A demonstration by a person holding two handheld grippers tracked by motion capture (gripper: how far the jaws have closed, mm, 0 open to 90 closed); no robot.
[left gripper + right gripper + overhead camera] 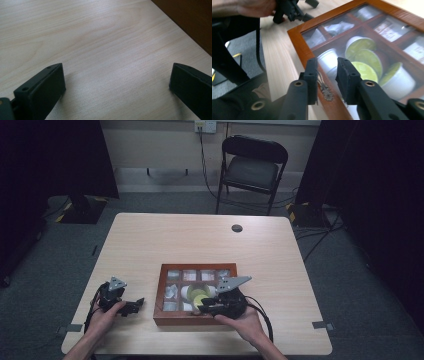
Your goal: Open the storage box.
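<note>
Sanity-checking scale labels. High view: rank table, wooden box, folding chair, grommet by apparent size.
1. table
2. wooden box and folding chair: look about alike, and the chair stands farther from the camera, so unranked
3. grommet: smallest

Black gripper (326, 75) jaws, brass screw holes

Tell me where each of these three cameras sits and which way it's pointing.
High view: above the person's side, looking forward and down on the table; forearms, hands, left claw, right claw.
Left gripper view: on the left claw, facing bare tabletop; jaws wide apart.
Right gripper view: on the right claw, facing the wooden box of capsules; jaws astride its metal clasp.
Shared: all three show the wooden box.
</note>
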